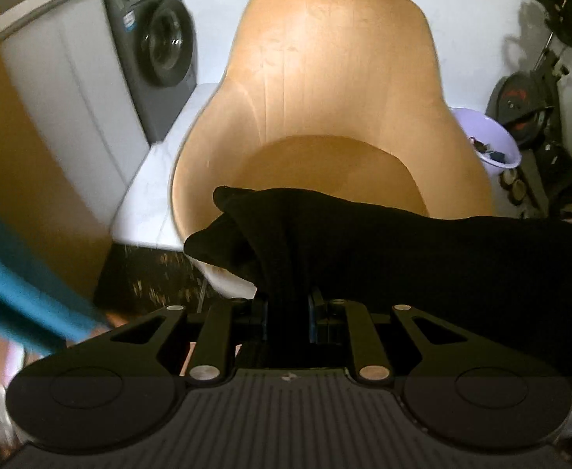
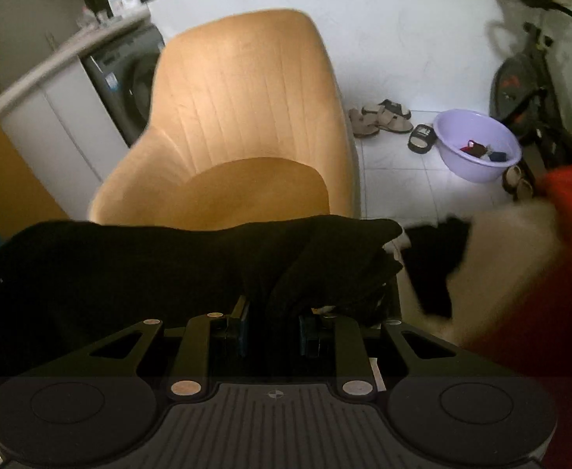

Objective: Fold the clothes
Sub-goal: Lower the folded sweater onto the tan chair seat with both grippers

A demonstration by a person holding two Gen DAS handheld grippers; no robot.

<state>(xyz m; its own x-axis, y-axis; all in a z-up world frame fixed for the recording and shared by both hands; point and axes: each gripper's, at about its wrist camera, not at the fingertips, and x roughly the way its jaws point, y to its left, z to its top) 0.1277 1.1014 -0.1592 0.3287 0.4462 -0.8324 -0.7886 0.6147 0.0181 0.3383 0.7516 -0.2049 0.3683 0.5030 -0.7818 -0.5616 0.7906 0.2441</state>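
With both tools clamped onto the same black knitted garment [image 1: 364, 258], this looks like the carry-and-spread step, the cloth strung between the two hands in front of the tan upholstered shell chair [image 1: 325, 97]. The left gripper [image 1: 286, 308] has its blue-padded jaws drawn narrow with a gather of the dark fabric pinched between them, and the cloth runs off to the right of that view; the right gripper [image 2: 274, 328] pinches a bunched end too, the fabric stretching away to its left. So the garment hangs as a band between the tools, rising just ahead of each set of fingers and hiding the front edge of the chair's seat (whether it touches the seat, I cannot tell). Short flaps spill past each grip on the outer side. Next move, by my reading: lower the span onto a flat surface, likely that seat, keeping it taut so it lands smooth, then bring one end across to the other. Watch the loose flaps, they may tuck under. Off to the right sits a lilac plastic basin [image 2: 477, 148] on the white tiled floor [image 2: 395, 164], well apart from the action.
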